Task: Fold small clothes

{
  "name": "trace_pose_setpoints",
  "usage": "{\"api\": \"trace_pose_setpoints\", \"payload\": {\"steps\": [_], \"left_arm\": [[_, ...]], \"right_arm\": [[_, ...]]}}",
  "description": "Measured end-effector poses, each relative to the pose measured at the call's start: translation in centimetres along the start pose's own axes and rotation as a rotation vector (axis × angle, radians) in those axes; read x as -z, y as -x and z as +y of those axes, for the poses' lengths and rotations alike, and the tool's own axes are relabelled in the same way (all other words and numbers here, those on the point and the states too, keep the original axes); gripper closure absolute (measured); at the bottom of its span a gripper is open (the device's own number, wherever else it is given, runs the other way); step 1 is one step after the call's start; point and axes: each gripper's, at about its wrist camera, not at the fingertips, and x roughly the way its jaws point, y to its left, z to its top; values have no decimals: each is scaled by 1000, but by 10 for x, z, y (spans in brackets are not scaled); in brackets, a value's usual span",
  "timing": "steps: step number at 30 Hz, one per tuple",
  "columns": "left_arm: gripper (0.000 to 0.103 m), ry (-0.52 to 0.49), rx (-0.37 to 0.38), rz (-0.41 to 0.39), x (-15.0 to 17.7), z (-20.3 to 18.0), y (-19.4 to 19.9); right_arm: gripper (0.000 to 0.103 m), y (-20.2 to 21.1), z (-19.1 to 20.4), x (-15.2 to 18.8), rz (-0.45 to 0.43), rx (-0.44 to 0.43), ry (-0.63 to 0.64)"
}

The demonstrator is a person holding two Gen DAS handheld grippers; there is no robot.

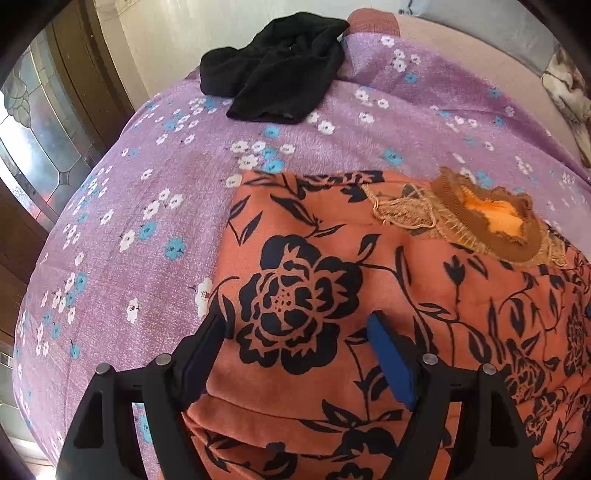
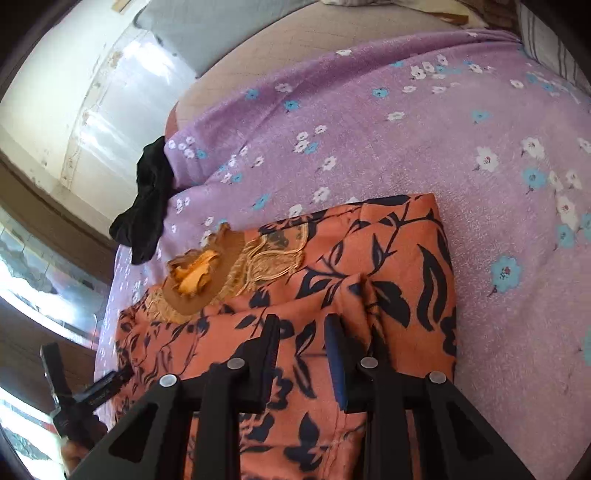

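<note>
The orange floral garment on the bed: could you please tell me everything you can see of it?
The orange floral garment is soft orange cloth printed with large black flowers and leaves. It has a brown ribbed neckline with tan lace trim, its brighter orange inside showing. It lies partly folded on the purple flowered bedsheet, its side edges straight. The left gripper hangs open over it; the right gripper stands narrowly parted above a raised fold.

A bed, covered by a purple floral sheet (image 1: 147, 192), extends ahead of the fingers. Beyond its far edge stands a pale wall (image 1: 177, 33). Left of the fingers, a leaded-glass window (image 1: 33, 147) in a dark wooden frame (image 1: 77, 81) admits bright daylight.
</note>
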Motion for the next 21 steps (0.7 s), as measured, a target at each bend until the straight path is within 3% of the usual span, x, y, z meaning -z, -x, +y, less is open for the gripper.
{"api": "trace_pose_setpoints", "payload": {"steps": [5,8,10,21], "left_arm": [[23,-40,50,-7,8,-8,16],[23,-110,23,27,17,-18,12],[23,-136,11,62,24,-20,6],[22,-123,33,43,38,-1,15]], "right_arm": [[75,16,7,27,73,-30,-14],[74,10,3,41,152,5,-20],[74,15,1,46,147,-9,-26],[75,42,-24,71,185,-29,-63]]}}
